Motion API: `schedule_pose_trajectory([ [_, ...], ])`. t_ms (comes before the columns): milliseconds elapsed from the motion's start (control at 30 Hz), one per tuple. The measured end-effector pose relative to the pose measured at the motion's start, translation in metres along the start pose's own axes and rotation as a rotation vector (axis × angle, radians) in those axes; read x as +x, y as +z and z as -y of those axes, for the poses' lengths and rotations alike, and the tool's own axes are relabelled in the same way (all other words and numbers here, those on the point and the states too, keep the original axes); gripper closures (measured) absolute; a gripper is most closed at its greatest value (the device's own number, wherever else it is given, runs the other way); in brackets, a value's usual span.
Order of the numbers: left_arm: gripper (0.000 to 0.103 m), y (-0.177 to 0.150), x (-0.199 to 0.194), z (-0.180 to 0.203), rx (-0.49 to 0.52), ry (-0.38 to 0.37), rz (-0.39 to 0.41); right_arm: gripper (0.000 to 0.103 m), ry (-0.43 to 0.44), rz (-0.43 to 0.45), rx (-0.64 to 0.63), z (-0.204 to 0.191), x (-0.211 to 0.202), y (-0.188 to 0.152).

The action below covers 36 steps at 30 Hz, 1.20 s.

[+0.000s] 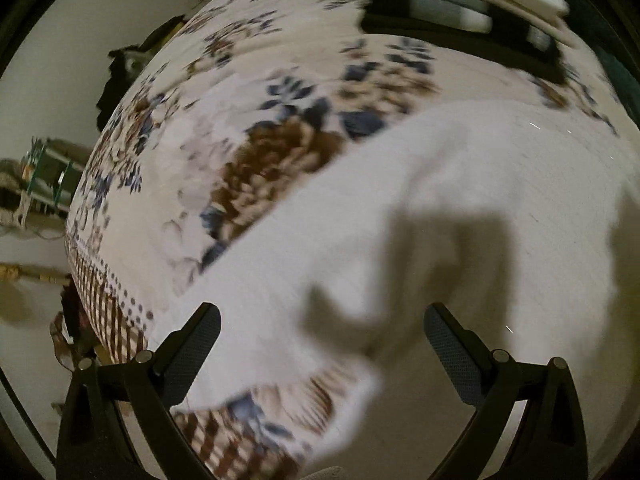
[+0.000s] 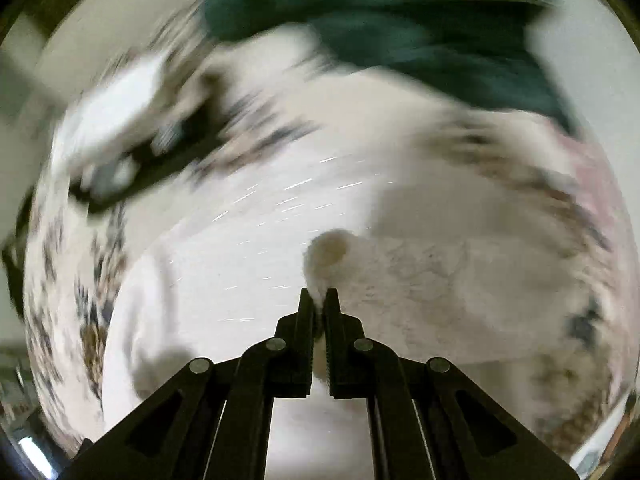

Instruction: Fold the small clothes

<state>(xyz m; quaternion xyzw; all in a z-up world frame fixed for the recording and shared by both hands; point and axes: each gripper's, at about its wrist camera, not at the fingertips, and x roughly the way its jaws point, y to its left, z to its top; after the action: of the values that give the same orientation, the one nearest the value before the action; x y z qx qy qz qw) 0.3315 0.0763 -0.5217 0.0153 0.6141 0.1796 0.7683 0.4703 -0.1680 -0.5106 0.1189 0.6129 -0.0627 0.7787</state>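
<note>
garment: white cloth (image 1: 460, 200) on floral bed (image 1: 248, 92), soft, limp; grab edges
left gripper (image 1: 322, 330): spread, empty
right gripper (image 2: 317, 300): pinching cloth fold

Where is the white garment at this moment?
The white garment lies on the floral bedspread, filling the lower right of the left wrist view ahead of the open left gripper. The right gripper pinches a fold of it.
</note>
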Motion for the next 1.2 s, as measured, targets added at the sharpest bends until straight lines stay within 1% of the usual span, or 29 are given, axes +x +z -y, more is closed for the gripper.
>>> schedule_pose_trajectory([
  [67, 0.0, 0.011, 0.015, -0.012, -0.023, 0.004, 0.002, 0.098, -0.031, -0.032, -0.09, -0.063, 0.034, -0.004],
  [100, 0.0, 0.015, 0.019, -0.017, -0.033, 0.0, 0.001, 0.098, -0.042, -0.039, -0.12, -0.079, 0.048, -0.011],
  [133, 0.0, 0.02, 0.026, -0.024, -0.051, -0.01, 0.001, 0.098, -0.053, -0.041, -0.14, -0.086, 0.058, -0.016],
  [167, 0.0, 0.024, 0.03, -0.029, -0.062, -0.017, 0.003, 0.098, -0.071, -0.038, -0.163, -0.105, 0.065, -0.02],
  [200, 0.0, 0.026, 0.033, -0.031, -0.07, -0.021, 0.003, 0.098, -0.073, -0.044, -0.174, -0.106, 0.071, -0.021],
  [233, 0.0, 0.029, 0.037, -0.034, -0.076, -0.026, 0.001, 0.099, -0.073, -0.056, -0.178, -0.115, 0.076, -0.024],
  [333, 0.0, 0.034, 0.045, -0.042, -0.085, -0.041, -0.001, 0.098, -0.082, -0.099, -0.201, -0.128, 0.081, -0.029],
  [400, 0.0, 0.034, 0.046, -0.049, -0.087, -0.047, -0.001, 0.096, -0.021, -0.159, -0.205, -0.127, 0.084, -0.034],
  [433, 0.0, 0.034, 0.047, -0.053, -0.091, -0.05, -0.001, 0.093, 0.018, -0.172, -0.191, -0.122, 0.082, -0.035],
  [467, 0.0, 0.034, 0.047, -0.06, -0.094, -0.054, -0.006, 0.08, 0.082, -0.187, -0.167, -0.115, 0.076, -0.037],
  [500, 0.0, 0.033, 0.047, -0.065, -0.097, -0.059, -0.013, 0.069, 0.149, -0.194, -0.129, -0.103, 0.063, -0.041],
  [533, 0.0, 0.031, 0.046, -0.073, -0.103, -0.067, -0.018, 0.051, 0.18, -0.186, -0.099, -0.09, 0.051, -0.045],
  [567, 0.0, 0.027, 0.044, -0.082, -0.107, -0.071, -0.02, 0.045, 0.192, -0.174, -0.077, -0.078, 0.041, -0.049],
  [633, 0.0, 0.017, 0.039, -0.098, -0.103, -0.066, -0.025, 0.044, 0.17, -0.152, -0.041, -0.043, 0.017, -0.057],
  [667, 0.0, 0.005, 0.034, -0.114, -0.117, -0.057, -0.021, 0.043, 0.136, -0.148, -0.029, -0.025, 0.009, -0.06],
  [700, 0.0, -0.001, 0.032, -0.123, -0.127, -0.05, -0.025, 0.041, 0.089, -0.139, -0.018, -0.006, -0.002, -0.072],
  [733, 0.0, -0.016, 0.03, -0.142, -0.155, -0.041, -0.051, 0.037, 0.052, -0.134, -0.011, 0.008, -0.008, -0.079],
  [767, 0.0, -0.027, 0.03, -0.156, -0.182, -0.042, -0.072, 0.036, 0.022, -0.135, -0.004, 0.02, -0.011, -0.08],
  [800, 0.0, -0.039, 0.031, -0.169, -0.215, -0.043, -0.098, 0.036, -0.017, -0.14, 0.009, 0.037, -0.017, -0.091],
  [833, 0.0, -0.053, 0.033, -0.184, -0.256, -0.046, -0.138, 0.036, -0.034, -0.141, 0.026, 0.055, -0.02, -0.092],
  [867, 0.0, -0.069, 0.037, -0.201, -0.307, -0.052, -0.188, 0.036, -0.064, -0.13, 0.063, 0.073, -0.028, -0.097],
  [900, 0.0, -0.081, 0.04, -0.212, -0.344, -0.057, -0.221, 0.036, -0.102, -0.109, 0.111, 0.096, -0.036, -0.099],
  [933, 0.0, -0.097, 0.046, -0.227, -0.396, -0.061, -0.261, 0.036, -0.124, -0.099, 0.139, 0.116, -0.039, -0.096],
  [967, 0.0, -0.106, 0.049, -0.233, -0.417, -0.058, -0.277, 0.036, -0.151, -0.088, 0.172, 0.135, -0.04, -0.091],
  [1033, 0.0, -0.117, 0.058, -0.238, -0.422, -0.04, -0.307, 0.036, -0.199, -0.064, 0.25, 0.176, -0.034, -0.066],
  [1100, 0.0, -0.118, 0.064, -0.238, -0.407, -0.029, -0.309, 0.046, -0.213, -0.042, 0.301, 0.203, -0.021, -0.033],
  [1133, 0.0, -0.116, 0.064, -0.237, -0.402, -0.027, -0.299, 0.061, -0.221, -0.04, 0.315, 0.209, -0.009, -0.012],
  [1167, 0.0, -0.112, 0.065, -0.235, -0.397, -0.03, -0.288, 0.071, -0.231, -0.041, 0.325, 0.217, 0.004, 0.008],
  [1200, 0.0, -0.11, 0.065, -0.234, -0.396, -0.033, -0.281, 0.071, -0.225, -0.06, 0.326, 0.223, 0.022, 0.029],
])
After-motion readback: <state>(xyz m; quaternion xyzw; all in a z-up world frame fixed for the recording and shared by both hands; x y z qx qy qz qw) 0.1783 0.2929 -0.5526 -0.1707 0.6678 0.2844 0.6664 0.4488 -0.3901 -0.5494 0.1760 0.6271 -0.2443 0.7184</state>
